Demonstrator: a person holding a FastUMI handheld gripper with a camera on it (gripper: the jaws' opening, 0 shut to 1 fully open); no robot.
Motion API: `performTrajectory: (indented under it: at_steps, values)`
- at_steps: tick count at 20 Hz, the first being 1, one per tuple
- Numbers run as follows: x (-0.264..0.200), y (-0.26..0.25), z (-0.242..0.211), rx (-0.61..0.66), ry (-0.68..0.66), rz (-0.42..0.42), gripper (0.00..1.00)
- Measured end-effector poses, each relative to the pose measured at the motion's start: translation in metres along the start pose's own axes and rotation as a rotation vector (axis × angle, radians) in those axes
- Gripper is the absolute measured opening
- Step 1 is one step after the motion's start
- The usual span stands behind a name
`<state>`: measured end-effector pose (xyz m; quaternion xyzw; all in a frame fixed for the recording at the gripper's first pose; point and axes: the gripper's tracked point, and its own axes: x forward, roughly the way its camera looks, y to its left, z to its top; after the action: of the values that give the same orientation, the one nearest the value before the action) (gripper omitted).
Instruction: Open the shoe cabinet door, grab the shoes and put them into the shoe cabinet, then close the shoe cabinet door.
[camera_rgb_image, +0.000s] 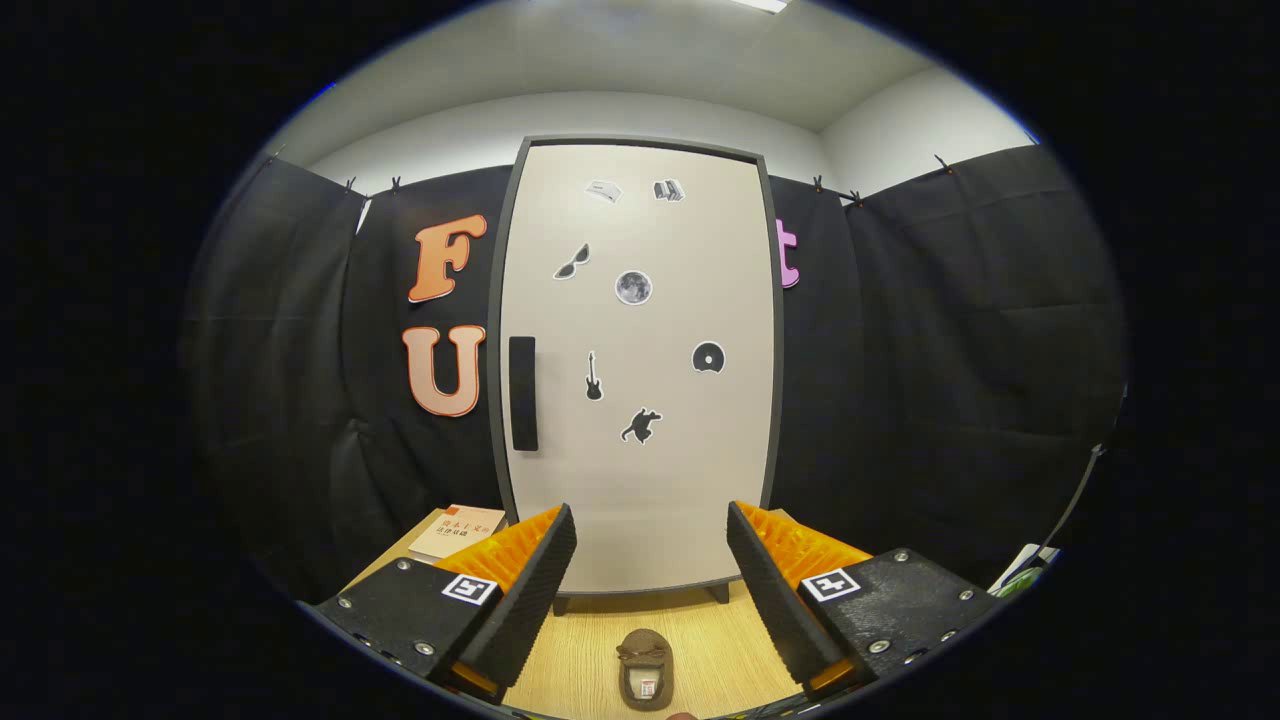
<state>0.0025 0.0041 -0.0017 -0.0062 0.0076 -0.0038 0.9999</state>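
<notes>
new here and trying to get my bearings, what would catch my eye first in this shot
The tall pale shoe cabinet door stands shut straight ahead of the tongs, dotted with small dark stickers and carrying a black handle along its left edge. A single brown shoe lies on the wooden floor between the open fingers, in front of the cabinet. A book lies beyond the left finger, beside the cabinet's foot.

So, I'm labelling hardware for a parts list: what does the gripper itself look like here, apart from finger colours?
The gripper has two wedge-shaped fingers with finely ribbed inner faces and ridged orange backing. Each sits on a black block studded with silver screws, and each block carries a square black-and-white marker tag. No cable or sleeve is visible. The fingers stand apart, open.
</notes>
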Motion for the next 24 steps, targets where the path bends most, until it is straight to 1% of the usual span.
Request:
performTrajectory:
  at_steps: [8,12,17,24]
  values:
    - [0.004,0.011,-0.003,0.005,0.003,0.001,0.95]
    - [0.019,0.032,-0.003,0.012,0.011,0.030,0.95]
    - [0.055,0.073,0.003,0.000,0.003,0.089,0.95]
    - [0.120,0.122,0.015,-0.016,-0.012,0.142,0.95]
